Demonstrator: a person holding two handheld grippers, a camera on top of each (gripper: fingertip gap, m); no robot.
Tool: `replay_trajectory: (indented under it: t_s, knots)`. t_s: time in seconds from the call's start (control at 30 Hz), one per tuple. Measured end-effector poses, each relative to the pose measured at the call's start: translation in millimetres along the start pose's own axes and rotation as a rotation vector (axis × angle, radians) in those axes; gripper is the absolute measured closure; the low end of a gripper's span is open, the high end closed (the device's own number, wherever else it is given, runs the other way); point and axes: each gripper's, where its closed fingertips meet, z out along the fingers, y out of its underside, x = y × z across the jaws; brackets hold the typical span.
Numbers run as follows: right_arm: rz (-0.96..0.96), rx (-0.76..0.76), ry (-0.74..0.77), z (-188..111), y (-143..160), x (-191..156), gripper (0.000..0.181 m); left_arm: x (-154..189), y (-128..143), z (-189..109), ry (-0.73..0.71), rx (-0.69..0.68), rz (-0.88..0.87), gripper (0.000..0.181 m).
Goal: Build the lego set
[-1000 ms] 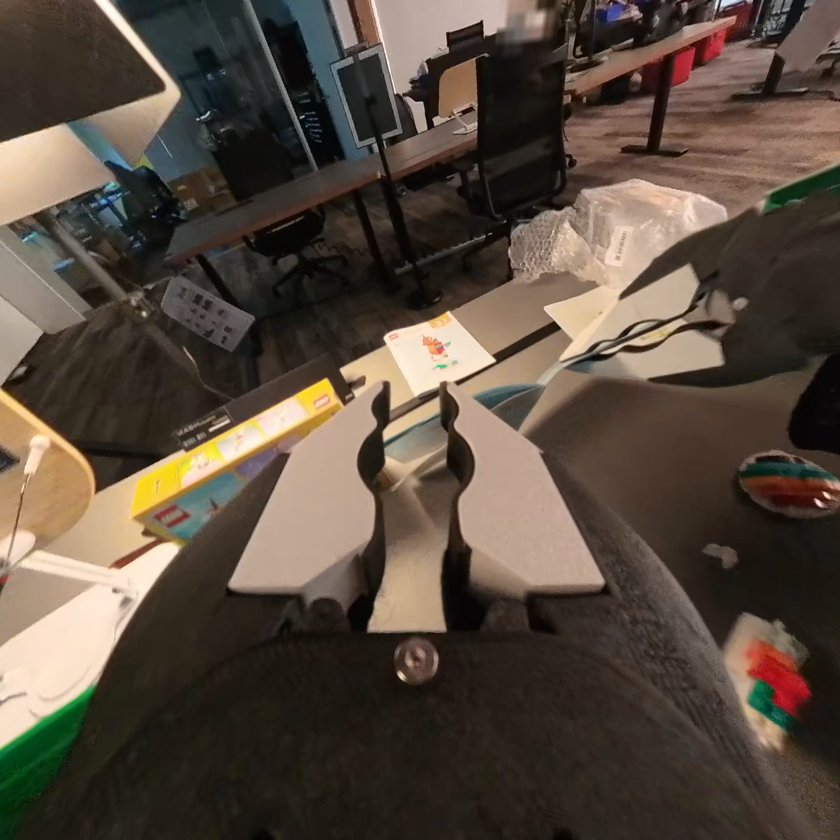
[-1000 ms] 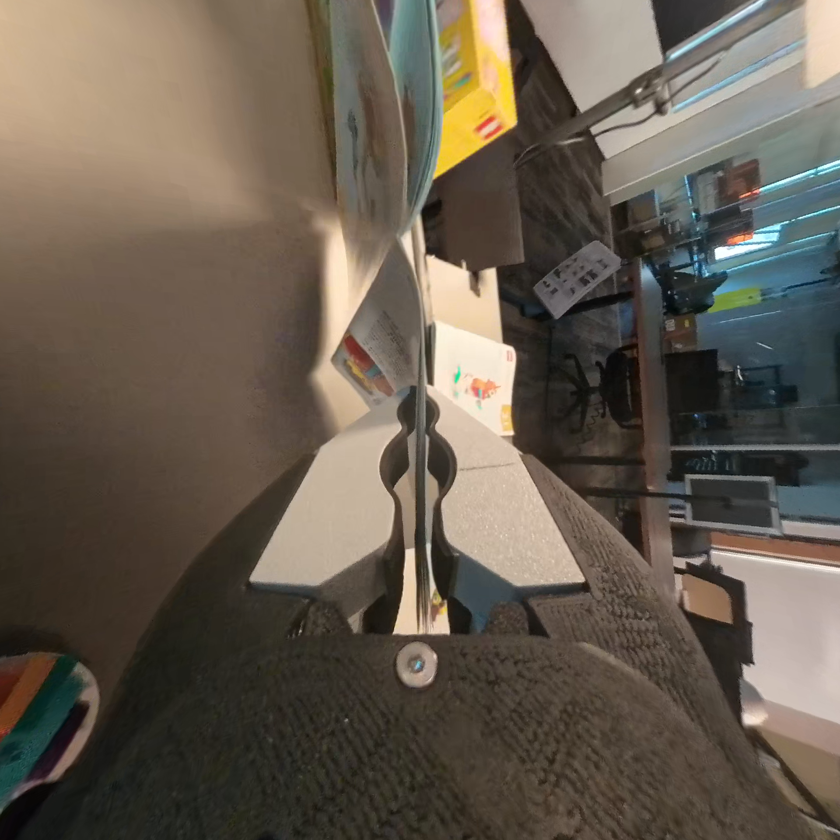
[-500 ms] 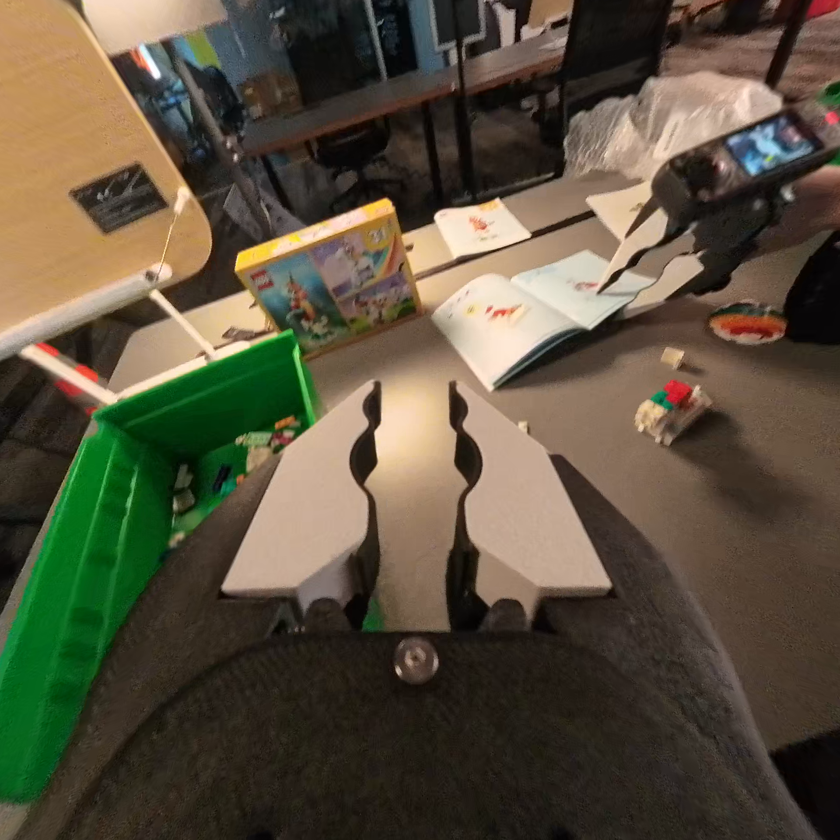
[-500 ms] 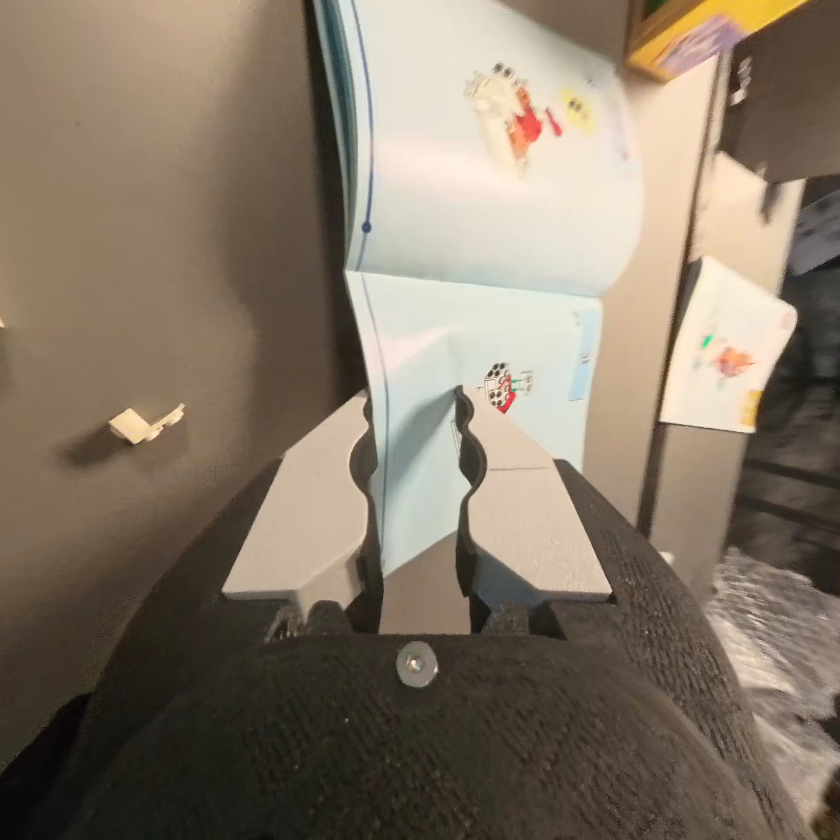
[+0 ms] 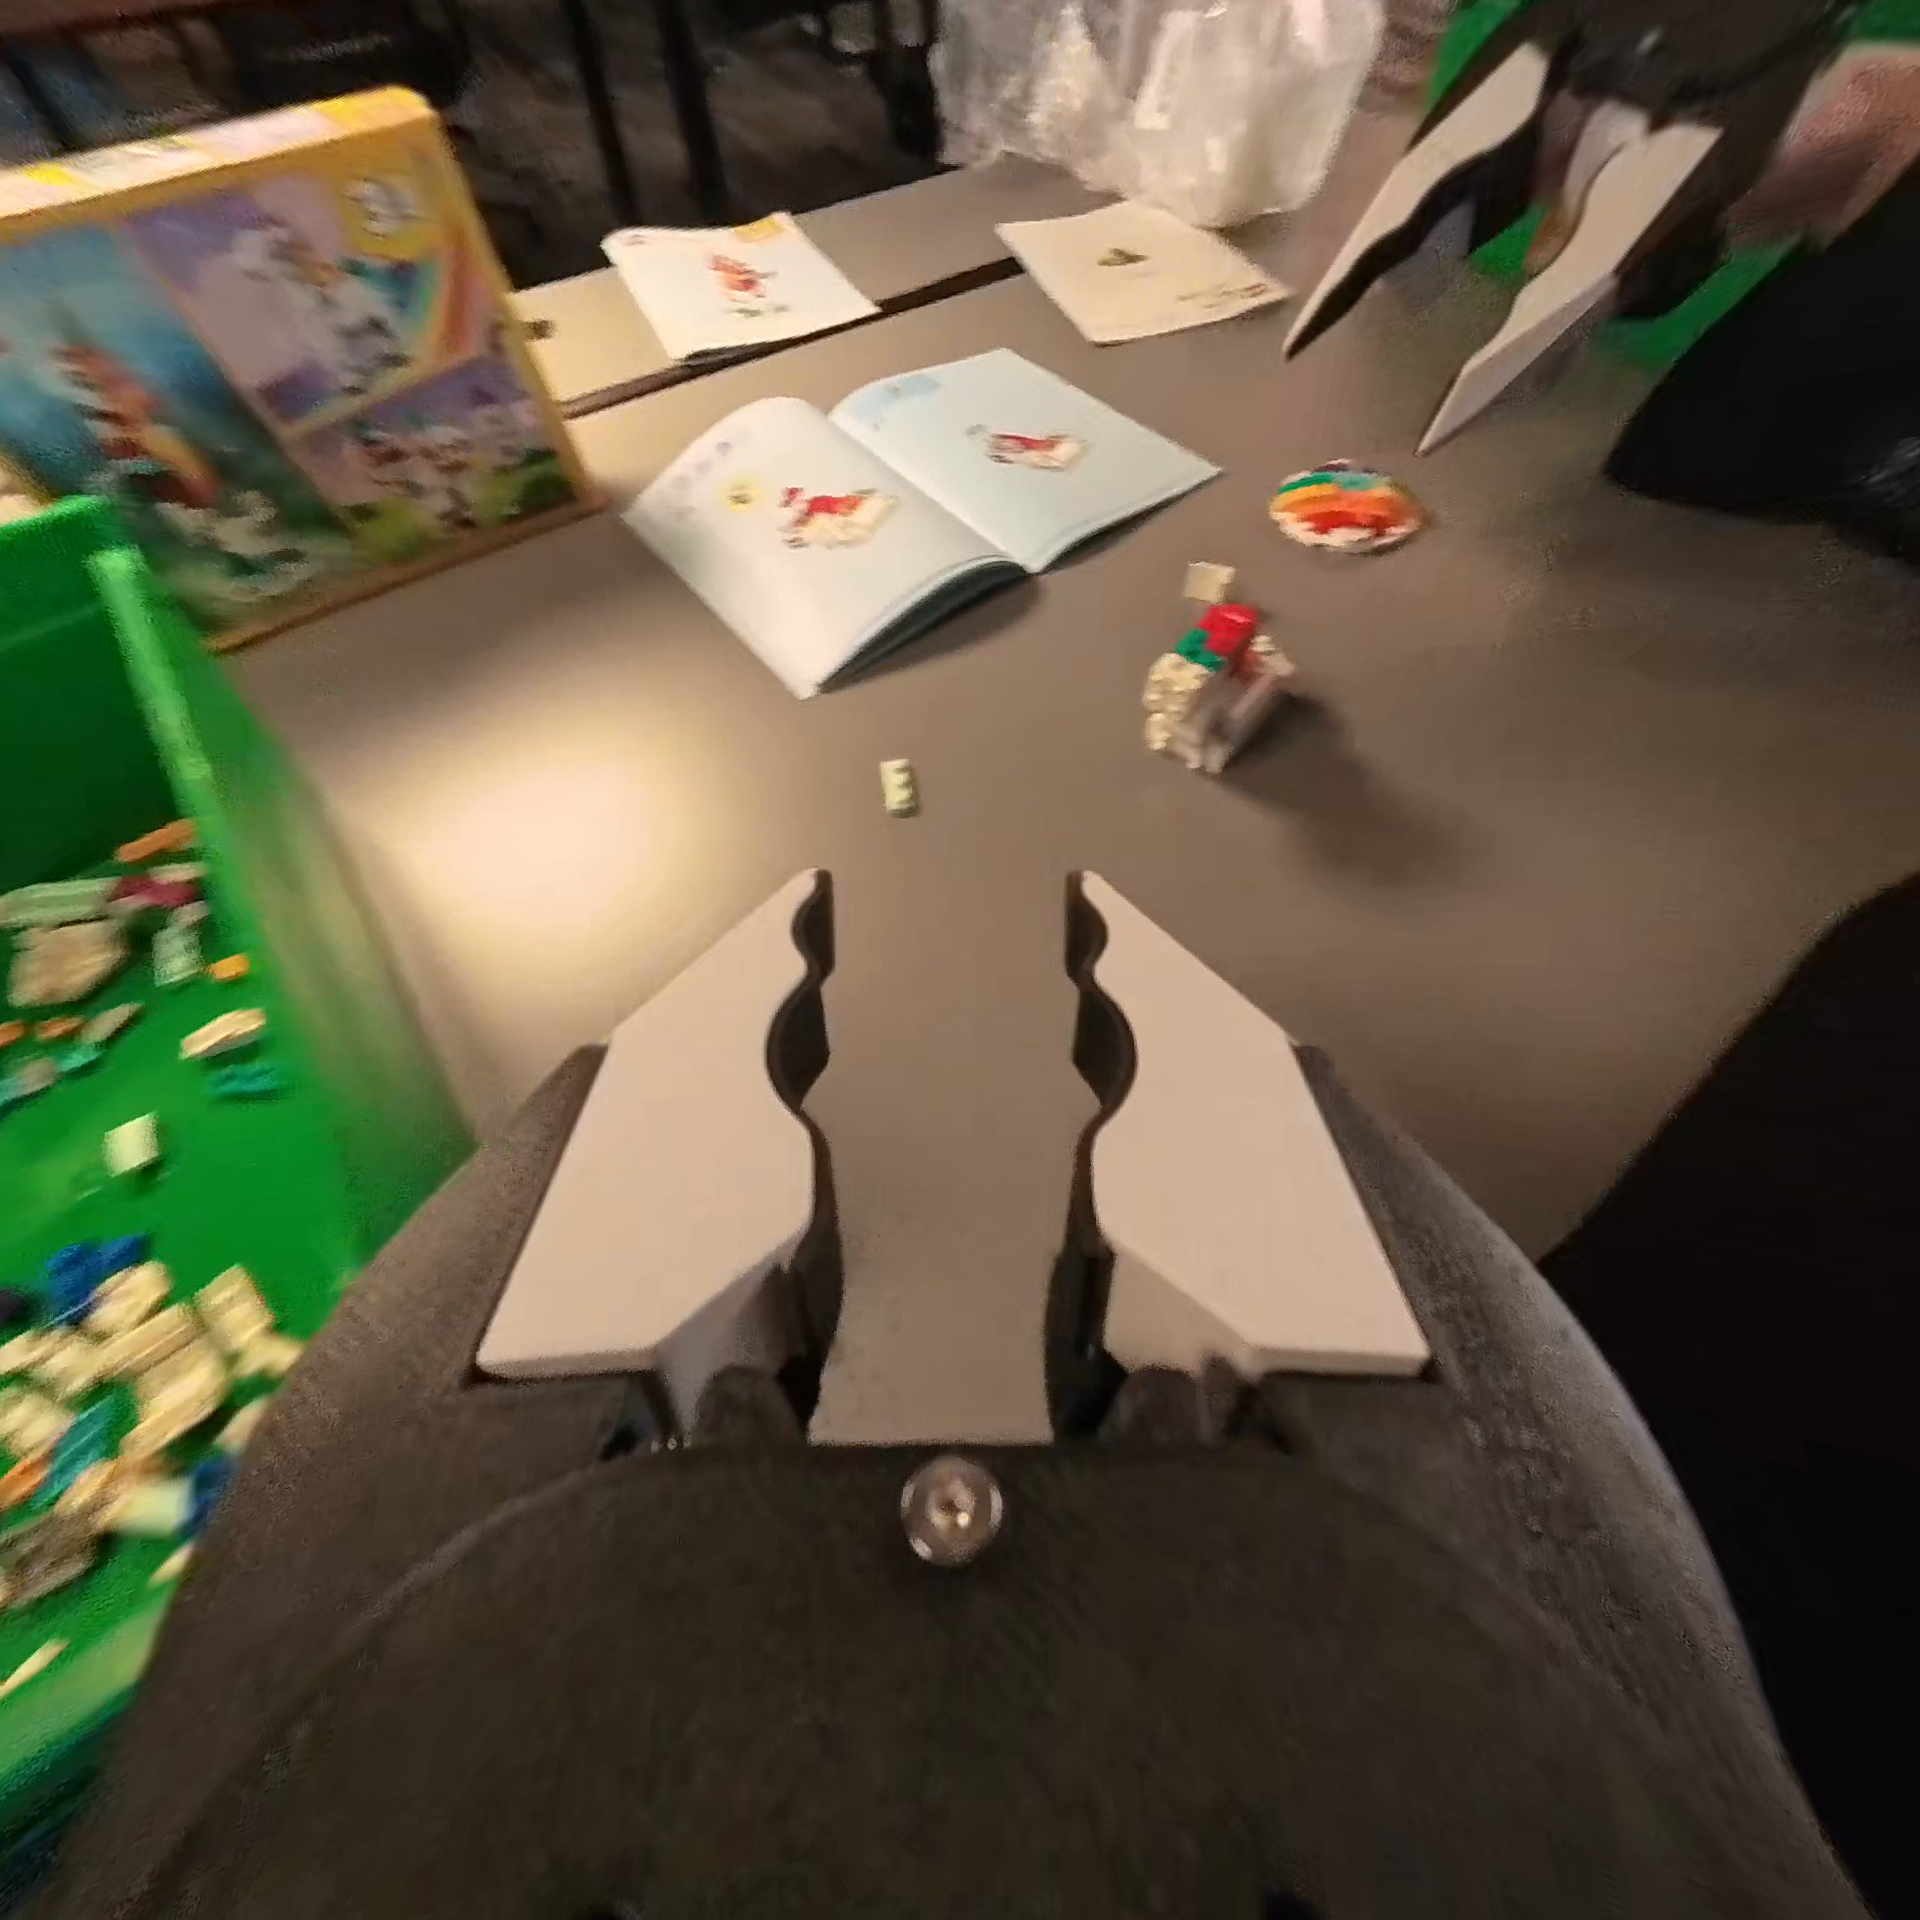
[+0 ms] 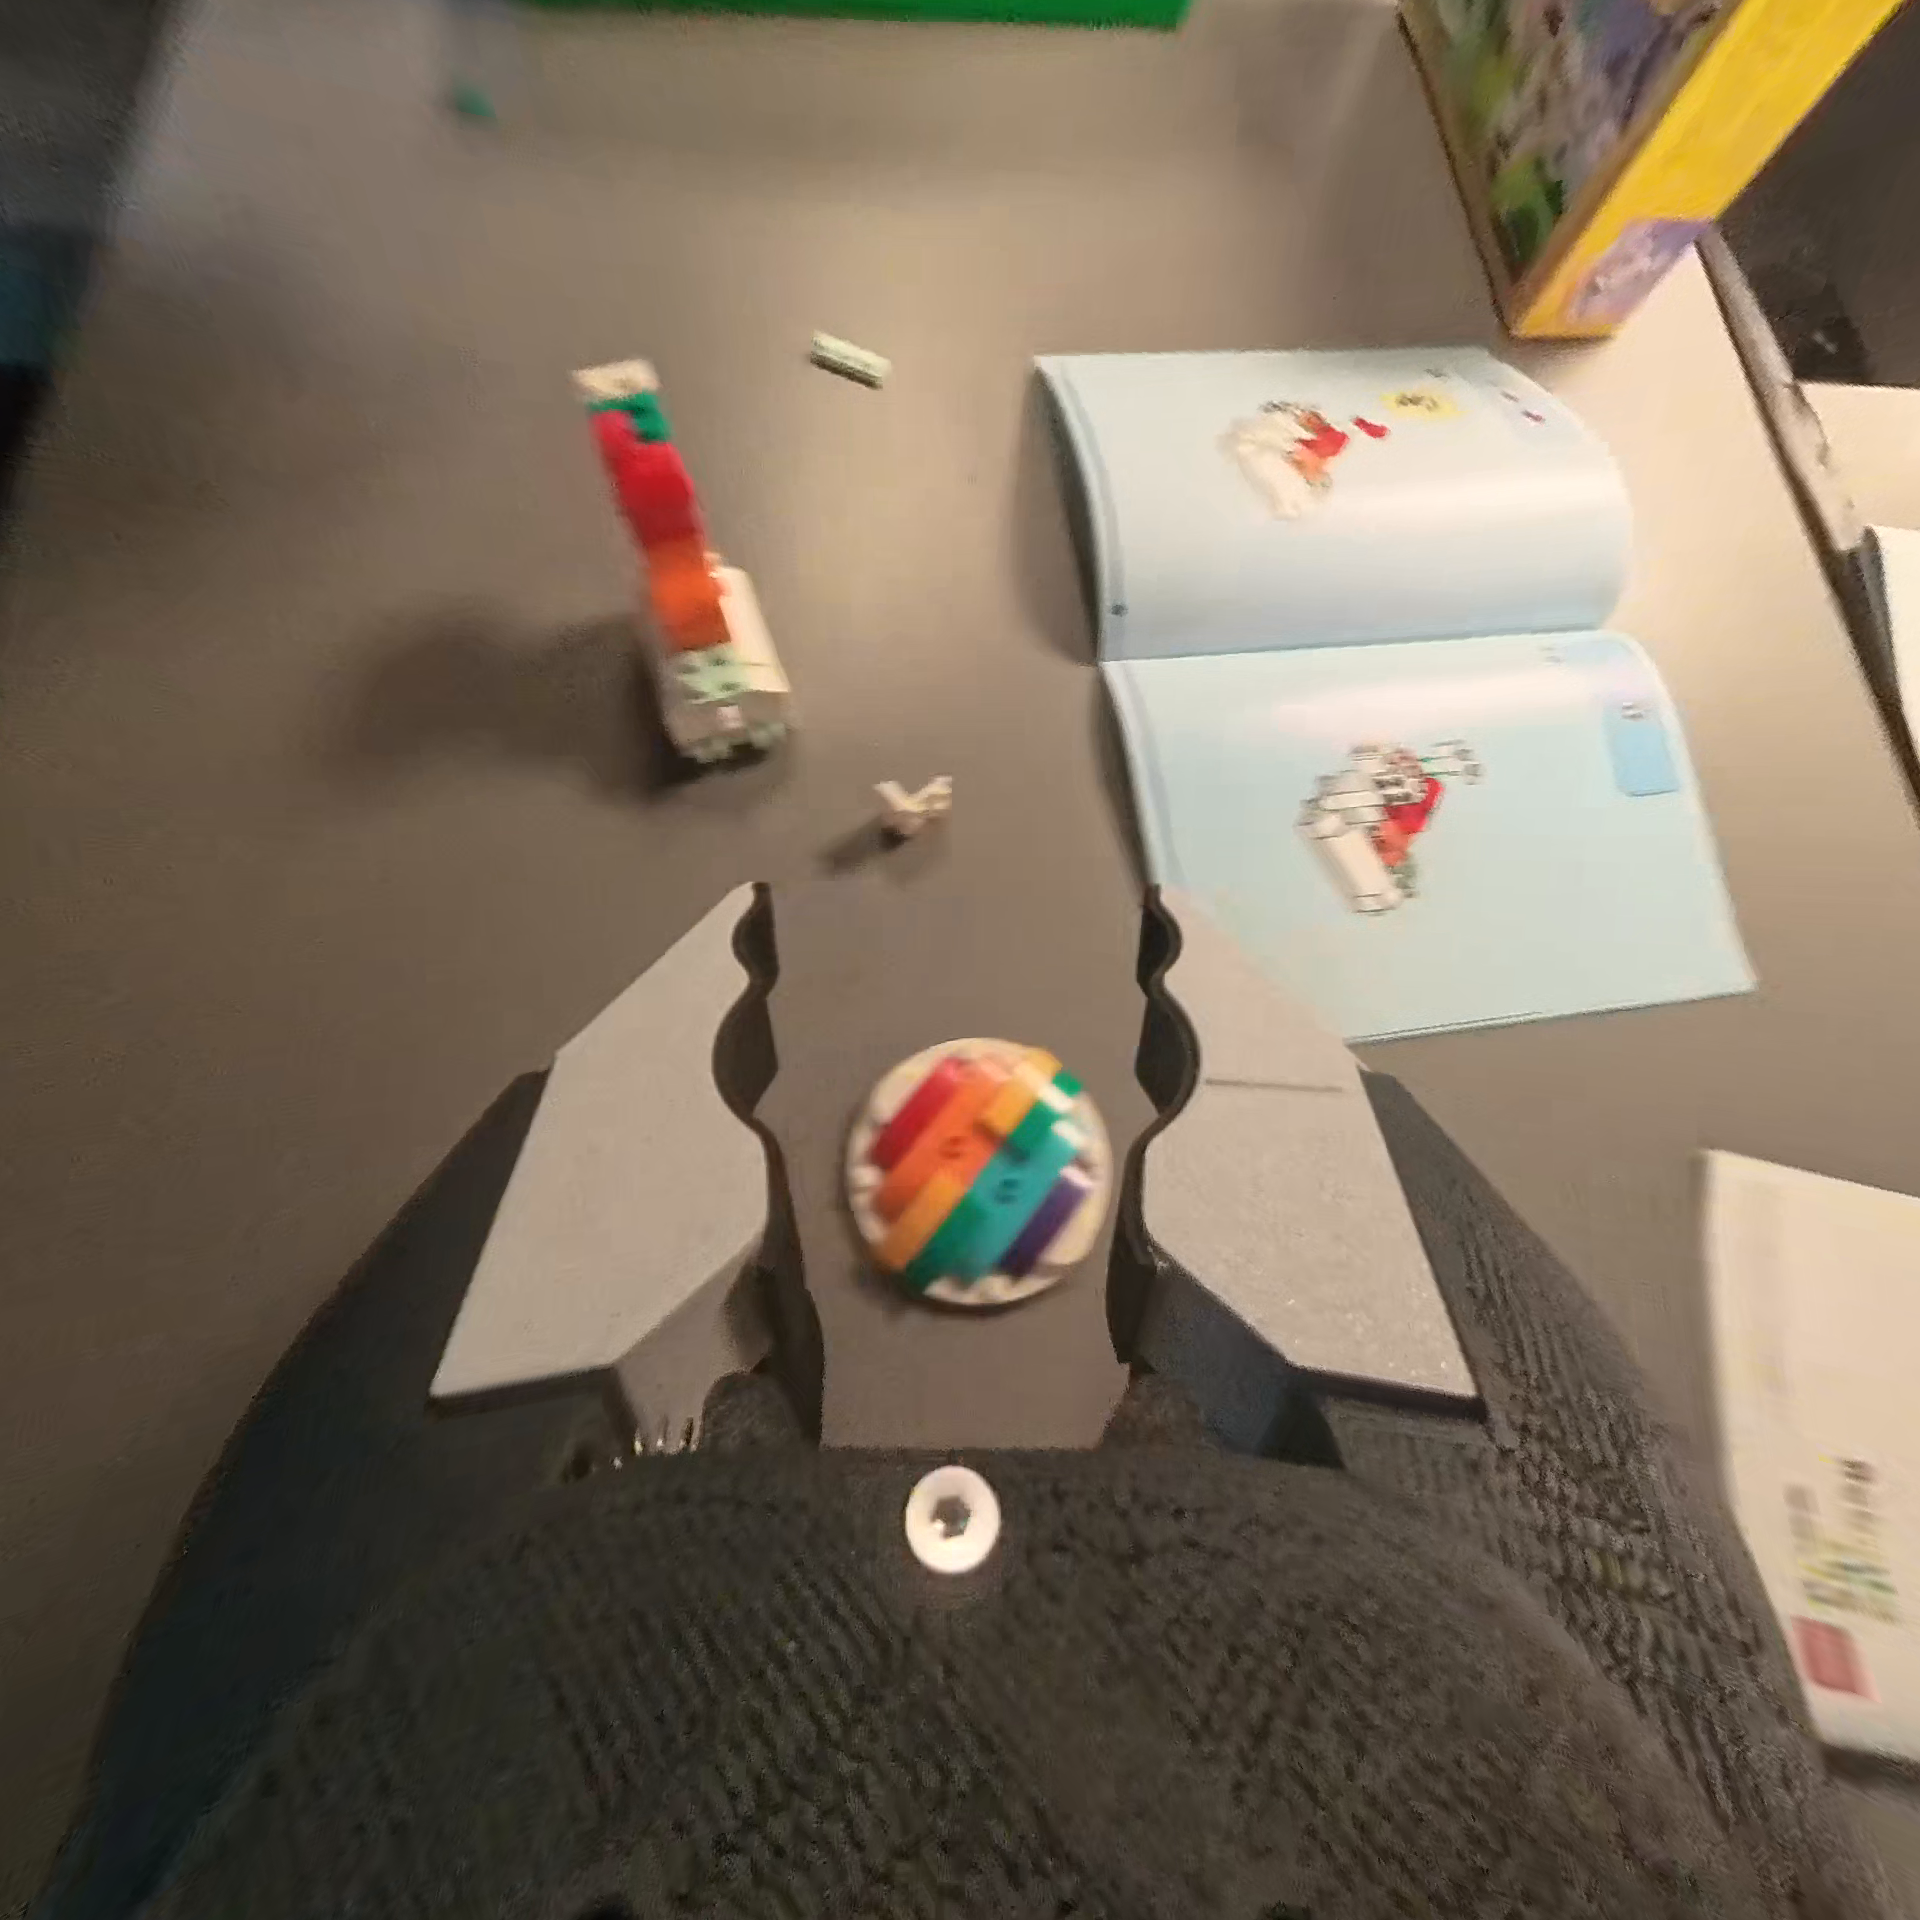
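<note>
Left gripper [image 5: 948, 894]: fingers spread, nothing between them, held above the bare grey surface [image 5: 623, 748]. Just ahead of its fingertips lies a small pale brick [image 5: 900, 788].

Right gripper [image 6: 954, 902]: fingers spread wide and empty. Seen from its own camera, a round rainbow-striped disc [image 6: 977, 1166] lies flat on the surface in the gap between the fingers, touching neither. In the left wrist view the same gripper [image 5: 1439, 353] hangs in the air at the far right, above the disc [image 5: 1347, 511].

Partly built model [image 6: 686, 582]: a white base with an orange, red and green stack, standing on the surface left of the open instruction booklet [image 6: 1371, 686]. A small white piece [image 6: 914, 805] lies just beside the model, between it and the right fingertips; a pale green brick [image 6: 850, 360] lies farther off.

Green bin [image 5: 260, 831]: at the left edge, holding loose bricks [image 5: 135, 1340] in a blurred heap. Behind it stands the yellow set box [image 5: 270, 343], upright on the surface.

Two further closed booklets [image 5: 748, 281] lie behind the open one; a crumpled clear plastic bag [image 5: 1164, 94] sits at the far edge.
</note>
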Motion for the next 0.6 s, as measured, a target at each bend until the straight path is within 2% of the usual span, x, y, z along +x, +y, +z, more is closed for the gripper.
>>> replay_trajectory:
  t_s: [0.13, 0.3, 0.43, 0.6]
  knots:
    - [0.033, 0.057, 0.006, -1.7, 22.2, -36.0, 0.112, 22.6, -5.2, 24.8, 0.164, 0.046, -0.048, 0.132]
    - [0.076, 0.050, 0.027, 11.8, 41.0, -56.5, 0.113, 34.5, -17.8, 53.8, 0.275, 0.107, -0.088, 0.131]
    - [0.076, 0.064, 0.010, 22.3, 33.5, -61.8, 0.113, 44.0, -22.5, 77.3, 0.364, 0.119, -0.100, 0.129]
    - [0.061, 0.136, 0.032, 32.5, 17.2, -63.3, 0.117, 46.7, -22.0, 104.0, 0.393, 0.115, -0.071, 0.126]
